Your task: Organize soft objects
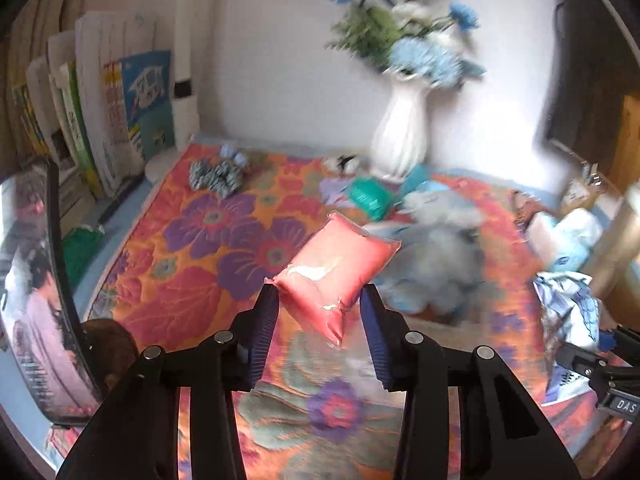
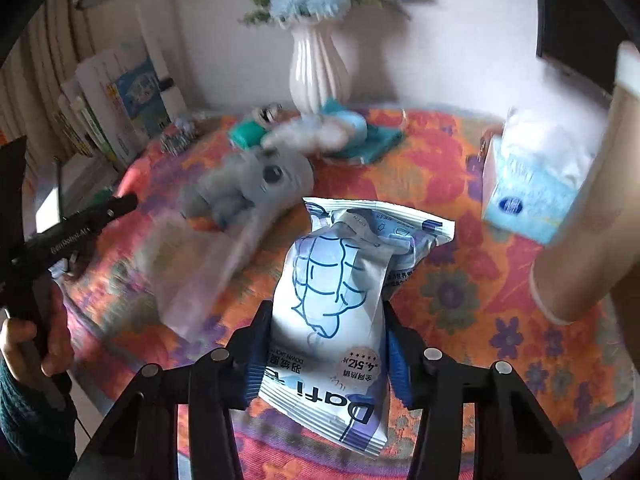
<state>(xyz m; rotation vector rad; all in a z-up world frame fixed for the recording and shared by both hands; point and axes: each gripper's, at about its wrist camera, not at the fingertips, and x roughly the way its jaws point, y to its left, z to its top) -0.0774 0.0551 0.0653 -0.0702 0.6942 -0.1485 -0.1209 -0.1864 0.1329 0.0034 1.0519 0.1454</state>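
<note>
Both tongs, left (image 1: pixel 320 304) and right (image 2: pixel 328 320), point downward with jaws clamped on soft packets.

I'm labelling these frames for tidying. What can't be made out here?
- Left wrist view: grey plush and blue flowers, motion-blurred.
- Left wrist view: right tongs, cut off by the edge, blue-white pack covering them.
- Right wrist view: pink pouch, a blur behind the left tongs' arm.
</note>
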